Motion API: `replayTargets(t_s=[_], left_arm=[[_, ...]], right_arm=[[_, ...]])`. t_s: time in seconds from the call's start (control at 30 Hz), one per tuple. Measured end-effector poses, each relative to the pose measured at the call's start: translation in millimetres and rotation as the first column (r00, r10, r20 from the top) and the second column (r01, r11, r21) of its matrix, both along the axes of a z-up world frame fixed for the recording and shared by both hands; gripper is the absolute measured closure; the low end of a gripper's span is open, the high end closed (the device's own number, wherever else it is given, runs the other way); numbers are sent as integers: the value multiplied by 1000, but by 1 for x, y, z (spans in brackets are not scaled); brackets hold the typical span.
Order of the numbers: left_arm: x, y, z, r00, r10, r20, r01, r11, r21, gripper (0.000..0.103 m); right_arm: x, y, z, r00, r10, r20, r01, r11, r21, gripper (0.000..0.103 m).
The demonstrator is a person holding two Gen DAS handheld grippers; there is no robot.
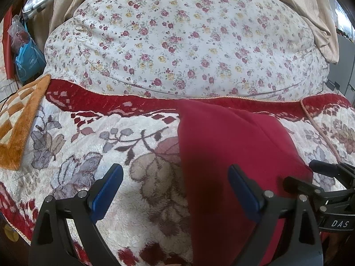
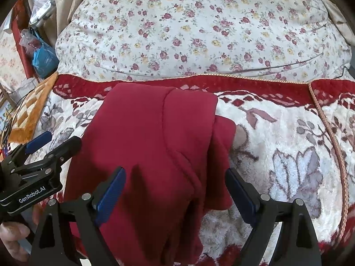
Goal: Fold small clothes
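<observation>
While both tongs gape, a floral quilt (image 2: 199,28) lies beyond the red garment (image 2: 155,144).

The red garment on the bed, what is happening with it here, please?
A person holds a two-finger gripper in each hand and is folding a small red garment on a fleecy floral blanket. The garment lies partly folded, one layer over another. The left gripper and the right gripper both hover open over it, and neither grips the cloth. A flowered quilt lies behind.

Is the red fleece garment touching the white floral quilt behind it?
Apart. In the right wrist view, the red fleece garment ends on the plush blanket's red border, which shows between it and the white floral quilt.
</observation>
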State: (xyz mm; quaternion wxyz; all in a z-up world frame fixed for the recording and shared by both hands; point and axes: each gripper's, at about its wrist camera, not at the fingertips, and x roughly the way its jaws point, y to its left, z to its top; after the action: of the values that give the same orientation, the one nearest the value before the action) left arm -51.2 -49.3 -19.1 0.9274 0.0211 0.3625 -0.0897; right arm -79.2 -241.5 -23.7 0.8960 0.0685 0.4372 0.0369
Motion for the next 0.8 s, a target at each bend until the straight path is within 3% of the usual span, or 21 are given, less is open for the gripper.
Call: replayTargets(t_s=[0.8], left_arm=[[0, 0, -1, 1000, 1, -1, -1, 1000, 3, 9]], right_arm=[[1, 4, -1, 1000, 14, -6, -14, 1000, -1, 9]])
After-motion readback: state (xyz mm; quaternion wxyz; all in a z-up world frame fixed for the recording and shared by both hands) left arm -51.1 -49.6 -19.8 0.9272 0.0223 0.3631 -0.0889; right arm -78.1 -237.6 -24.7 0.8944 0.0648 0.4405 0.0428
